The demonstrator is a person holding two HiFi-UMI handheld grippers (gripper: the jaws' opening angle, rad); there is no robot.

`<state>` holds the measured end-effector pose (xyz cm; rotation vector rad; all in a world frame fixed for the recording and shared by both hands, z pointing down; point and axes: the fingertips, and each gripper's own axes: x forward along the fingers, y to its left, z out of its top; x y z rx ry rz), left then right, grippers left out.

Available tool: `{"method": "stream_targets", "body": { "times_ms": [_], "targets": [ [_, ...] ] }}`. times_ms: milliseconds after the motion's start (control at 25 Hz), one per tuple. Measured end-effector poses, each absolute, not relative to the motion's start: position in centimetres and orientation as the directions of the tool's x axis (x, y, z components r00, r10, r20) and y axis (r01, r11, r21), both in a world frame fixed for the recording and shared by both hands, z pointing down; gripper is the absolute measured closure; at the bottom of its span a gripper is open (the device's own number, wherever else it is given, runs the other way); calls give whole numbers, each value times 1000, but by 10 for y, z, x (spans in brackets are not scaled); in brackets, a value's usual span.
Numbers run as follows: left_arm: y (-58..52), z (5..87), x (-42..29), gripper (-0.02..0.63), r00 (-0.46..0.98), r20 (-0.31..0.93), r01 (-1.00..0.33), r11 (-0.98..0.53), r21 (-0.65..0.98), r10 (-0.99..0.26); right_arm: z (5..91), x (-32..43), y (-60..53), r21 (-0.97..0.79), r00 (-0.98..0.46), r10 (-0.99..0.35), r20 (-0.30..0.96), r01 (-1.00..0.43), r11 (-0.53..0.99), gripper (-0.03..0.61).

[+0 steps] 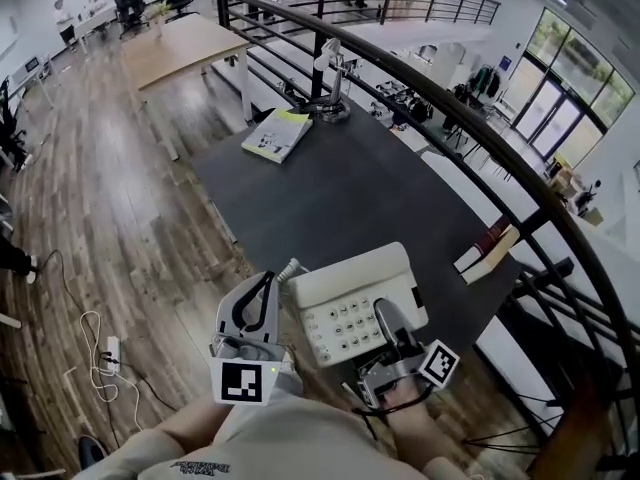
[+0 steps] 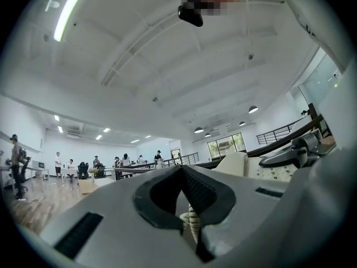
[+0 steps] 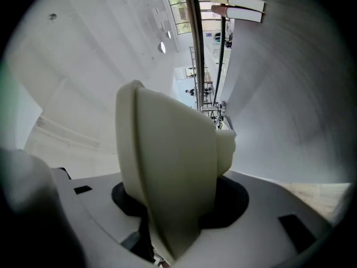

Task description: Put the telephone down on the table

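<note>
My right gripper [image 1: 388, 320] is clamped on the right edge of the cream telephone [image 1: 345, 286]. My left gripper [image 1: 262, 293] has its jaws closed around the coiled cord [image 1: 290, 267]. The telephone is held between both, at the near corner of the dark worktop [image 1: 330, 183].

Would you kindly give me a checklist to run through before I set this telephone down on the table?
1. Right tongs clamp the cream push-button telephone: ok.
2. Left tongs closed on its coiled cord: ok.
3. Bare stretch of dark grey table ahead: ok.
4. Yellow-green book clear of that stretch: ok.
5. Telephone fully over the tabletop: cannot tell.
</note>
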<state>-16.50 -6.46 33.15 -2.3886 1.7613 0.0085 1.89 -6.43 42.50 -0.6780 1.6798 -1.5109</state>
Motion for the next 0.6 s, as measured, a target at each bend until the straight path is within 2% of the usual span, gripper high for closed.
{"method": "stream_targets", "body": {
  "times_ms": [240,600],
  "targets": [
    [-114,308,-180,609,355,-105,-927,-334,-172,-929,406,8,-110,-985,-531,-830,-169,75,153,370],
    [-163,315,-174,609,330,-70,-942,-322,-97,-942,408,13,-162,-989,-521,-841,-149,64,135,370]
  ]
}}
